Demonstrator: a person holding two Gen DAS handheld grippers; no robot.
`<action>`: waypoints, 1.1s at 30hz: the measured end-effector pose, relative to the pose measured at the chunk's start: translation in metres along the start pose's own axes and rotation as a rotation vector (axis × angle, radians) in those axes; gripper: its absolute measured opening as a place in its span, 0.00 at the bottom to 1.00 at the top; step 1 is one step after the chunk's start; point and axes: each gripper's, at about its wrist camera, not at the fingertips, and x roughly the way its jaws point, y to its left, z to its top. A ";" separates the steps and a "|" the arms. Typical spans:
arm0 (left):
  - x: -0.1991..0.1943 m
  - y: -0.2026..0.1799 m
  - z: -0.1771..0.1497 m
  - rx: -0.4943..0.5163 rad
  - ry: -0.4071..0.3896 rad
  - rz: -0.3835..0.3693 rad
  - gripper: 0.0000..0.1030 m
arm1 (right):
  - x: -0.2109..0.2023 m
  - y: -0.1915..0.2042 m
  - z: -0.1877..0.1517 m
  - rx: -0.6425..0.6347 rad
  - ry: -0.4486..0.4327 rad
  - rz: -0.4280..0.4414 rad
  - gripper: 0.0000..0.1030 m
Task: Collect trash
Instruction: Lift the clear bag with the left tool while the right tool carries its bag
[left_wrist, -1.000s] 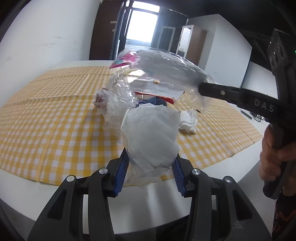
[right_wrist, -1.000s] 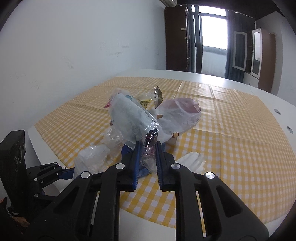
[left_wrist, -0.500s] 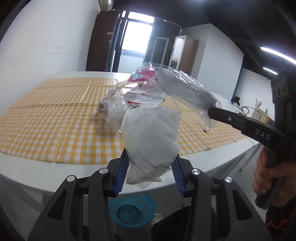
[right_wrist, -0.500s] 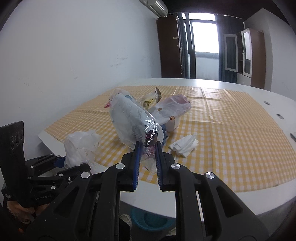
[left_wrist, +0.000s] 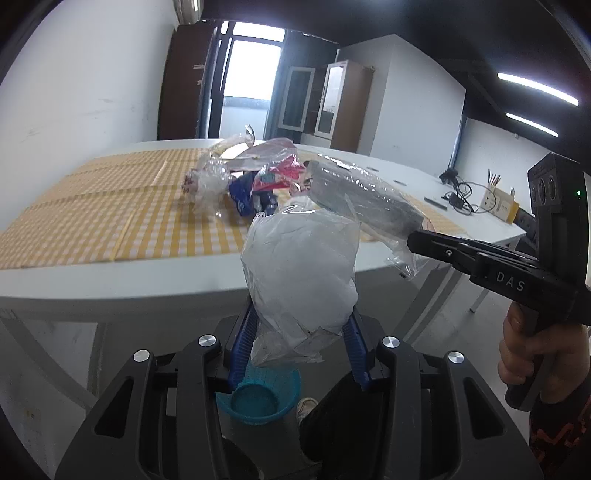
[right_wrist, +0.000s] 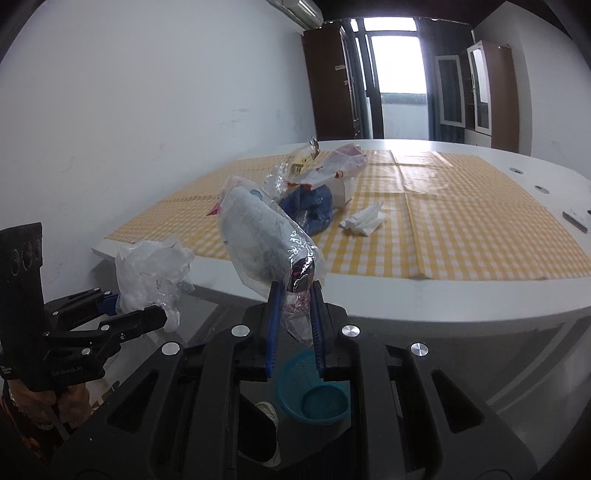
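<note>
Both loads carried back off the table since the earlier frame, now past its edge above a teal mesh basket (left_wrist: 258, 395) on the floor. Left gripper (left_wrist: 301, 343) pinching a crumpled white plastic bag (left_wrist: 299, 273), bulbous and wrinkled. Right gripper (right_wrist: 293, 314) clamped nearly closed on the crinkled tail of a glossy clear wrapper (right_wrist: 262, 243), elongated, tilted. Remaining litter heap (right_wrist: 314, 184) and white tissue (right_wrist: 364, 221) lying on the yellow checked cloth (right_wrist: 461, 229).

Yellow-and-white checked tablecloth (right_wrist: 461, 218) on a white table (right_wrist: 480, 295); teal basket (right_wrist: 314, 391); blue wrapper (right_wrist: 314, 203); white crumpled tissue (right_wrist: 364, 219); possibly pink-red packet (left_wrist: 280, 173).
</note>
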 end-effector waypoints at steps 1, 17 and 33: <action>0.000 0.002 -0.004 0.001 0.008 0.001 0.42 | 0.000 0.001 -0.007 -0.002 0.013 0.002 0.14; 0.038 0.020 -0.068 -0.040 0.184 0.001 0.42 | 0.041 0.008 -0.100 -0.005 0.240 -0.006 0.14; 0.131 0.063 -0.107 -0.122 0.339 -0.005 0.42 | 0.135 -0.018 -0.138 0.073 0.447 -0.054 0.14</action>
